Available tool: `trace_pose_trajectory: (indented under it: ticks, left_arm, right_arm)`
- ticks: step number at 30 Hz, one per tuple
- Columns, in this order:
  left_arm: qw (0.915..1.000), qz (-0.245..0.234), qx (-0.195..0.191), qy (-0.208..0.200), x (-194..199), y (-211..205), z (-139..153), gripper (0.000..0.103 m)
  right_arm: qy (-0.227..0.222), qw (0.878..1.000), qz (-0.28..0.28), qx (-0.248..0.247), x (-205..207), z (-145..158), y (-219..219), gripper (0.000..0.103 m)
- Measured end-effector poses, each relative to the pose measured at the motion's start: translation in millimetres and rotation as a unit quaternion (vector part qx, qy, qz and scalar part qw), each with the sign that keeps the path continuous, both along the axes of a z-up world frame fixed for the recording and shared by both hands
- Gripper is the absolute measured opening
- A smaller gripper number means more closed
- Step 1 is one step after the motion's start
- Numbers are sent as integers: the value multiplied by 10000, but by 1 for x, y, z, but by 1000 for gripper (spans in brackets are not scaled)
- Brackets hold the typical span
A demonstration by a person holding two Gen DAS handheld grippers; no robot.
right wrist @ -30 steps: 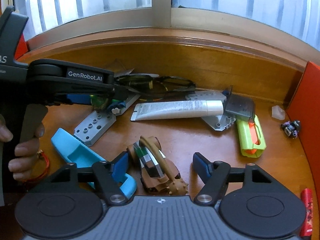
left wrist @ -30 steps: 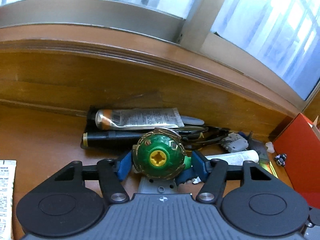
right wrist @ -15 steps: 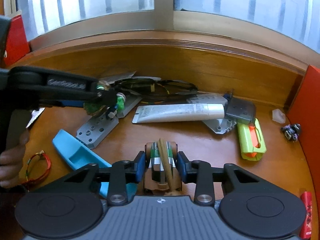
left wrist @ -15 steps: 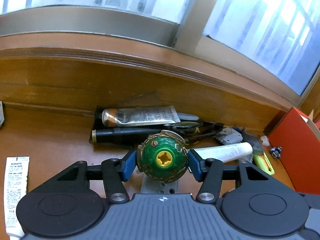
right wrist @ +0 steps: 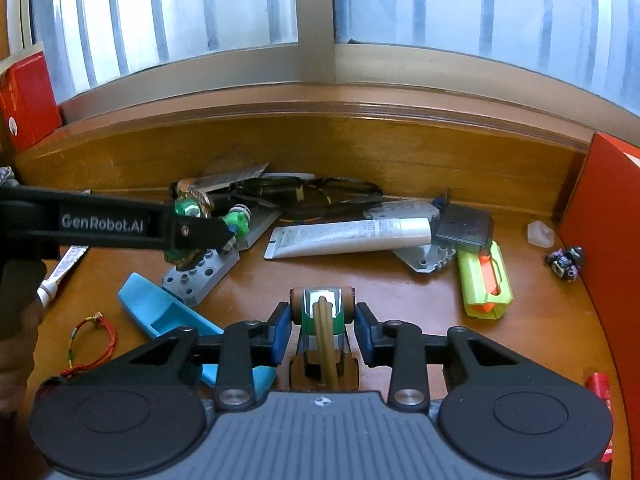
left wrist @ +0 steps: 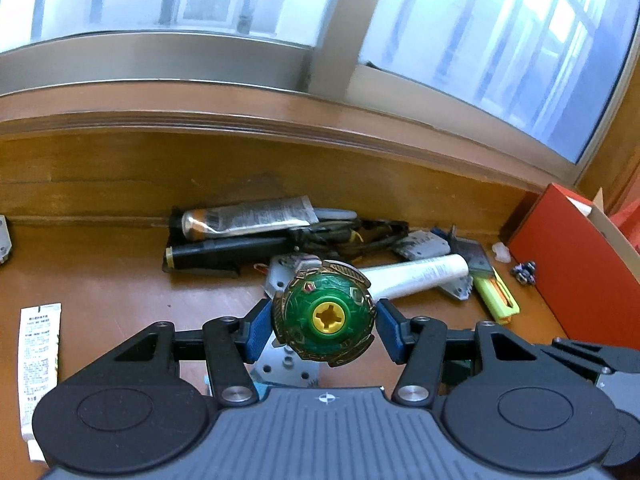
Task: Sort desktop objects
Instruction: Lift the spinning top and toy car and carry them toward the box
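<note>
Left wrist view: left gripper (left wrist: 323, 322) closed on a green spinning top (left wrist: 323, 320) with a yellow hub and bronze trim, blue pads (left wrist: 256, 328) bearing on its rim from both sides. Top appears clear of the wooden desk (left wrist: 100, 280); a grey studded plate (left wrist: 286, 364) lies beneath it. Behind, against the back wall: a silver tube (left wrist: 244, 220), a black marker (left wrist: 224, 252), a tangle of glasses and cords (left wrist: 352, 232), a white tube (left wrist: 420, 276), a lime-green toy blaster (left wrist: 496, 296), a red box (left wrist: 568, 256) at right. A paper slip (left wrist: 38, 360) lies at left.

Right wrist view: right gripper (right wrist: 322, 330) closed around a brown-and-green toy vehicle (right wrist: 322, 312), pads at its flanks near the front wheels; its tan arm runs back toward the camera. Whether its base is off the desk I cannot tell. The left gripper's side shows at left, carrying the top above the grey plate. Nearby: a blue plastic tray (right wrist: 168, 312), a red string bracelet (right wrist: 90, 340), the white tube, the blaster, a small dark figure (right wrist: 564, 262).

Judgement: both toys are in hand, so the step looks like carrying each to its group; no destination is marked, so where they belong is unsettled. The round top's rim gives little purchase, so keep the squeeze steady and the gripper level. Move the vehicle straight up before travelling, minding the blue tray just beside it. Keep the two grippers apart in transit.
</note>
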State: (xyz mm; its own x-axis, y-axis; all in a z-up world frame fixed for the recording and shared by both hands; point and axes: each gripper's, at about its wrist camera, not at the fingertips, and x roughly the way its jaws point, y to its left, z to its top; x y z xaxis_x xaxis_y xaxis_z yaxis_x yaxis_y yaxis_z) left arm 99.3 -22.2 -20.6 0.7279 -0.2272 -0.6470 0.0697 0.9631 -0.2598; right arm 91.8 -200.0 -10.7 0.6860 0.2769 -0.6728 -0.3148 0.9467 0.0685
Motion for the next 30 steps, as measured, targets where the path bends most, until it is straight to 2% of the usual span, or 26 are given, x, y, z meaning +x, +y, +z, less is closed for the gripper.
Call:
trace_pose_trajectory:
  ticks: [30]
  left_arm:
    - [9983, -387, 251, -344, -53, -34, 30, 56]
  right_arm:
    - [-571, 9973, -346, 302, -57, 33, -35, 36]
